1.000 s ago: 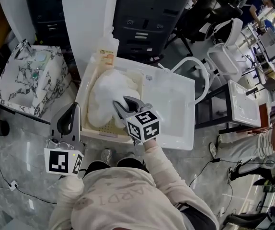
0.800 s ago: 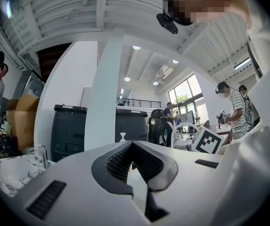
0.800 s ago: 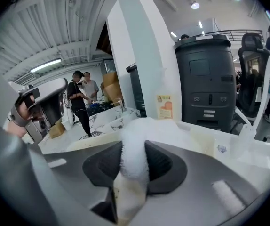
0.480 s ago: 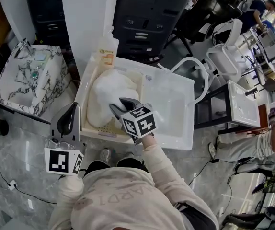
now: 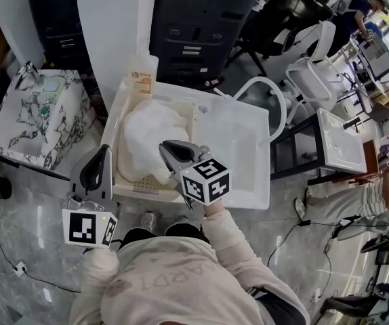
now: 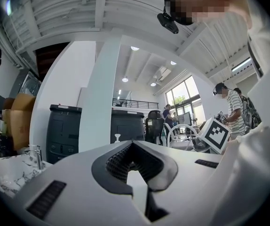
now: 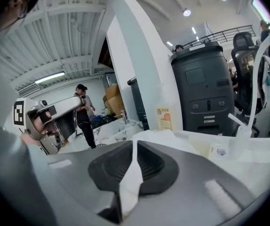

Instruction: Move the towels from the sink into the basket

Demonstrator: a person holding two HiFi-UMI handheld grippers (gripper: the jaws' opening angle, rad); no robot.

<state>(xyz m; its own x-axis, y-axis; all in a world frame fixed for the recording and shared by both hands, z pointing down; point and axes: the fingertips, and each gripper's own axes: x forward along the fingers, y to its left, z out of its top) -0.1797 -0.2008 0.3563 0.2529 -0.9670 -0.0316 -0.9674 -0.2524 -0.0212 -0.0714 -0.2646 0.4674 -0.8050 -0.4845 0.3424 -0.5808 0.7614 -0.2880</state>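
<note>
A heap of white towels point(image 5: 150, 131) fills the beige basket point(image 5: 152, 181) in the left half of the white sink point(image 5: 252, 191). My right gripper point(image 5: 164, 145) hovers just in front of the heap, clear of it. Its jaws have just been closing and stand almost together with nothing gripped; only a thin slit shows white. In the right gripper view, the towels point(image 7: 161, 136) rise just beyond the right gripper point(image 7: 134, 147). My left gripper point(image 5: 104, 149) hangs outside the sink's front left corner, shut and empty. In its own view, the left gripper point(image 6: 131, 147) points level at the room.
A soap bottle point(image 5: 140, 76) stands at the sink's back rim, and a white hose point(image 5: 276, 103) arches at its right. A marble counter point(image 5: 35, 110) lies to the left, dark cabinets point(image 5: 201, 19) behind. A white stand point(image 5: 340, 147) and a person point(image 5: 377, 195) are at the right.
The right gripper drew back from the towel heap toward me and rose a little, and its jaws came together. The left gripper stayed where it was.
</note>
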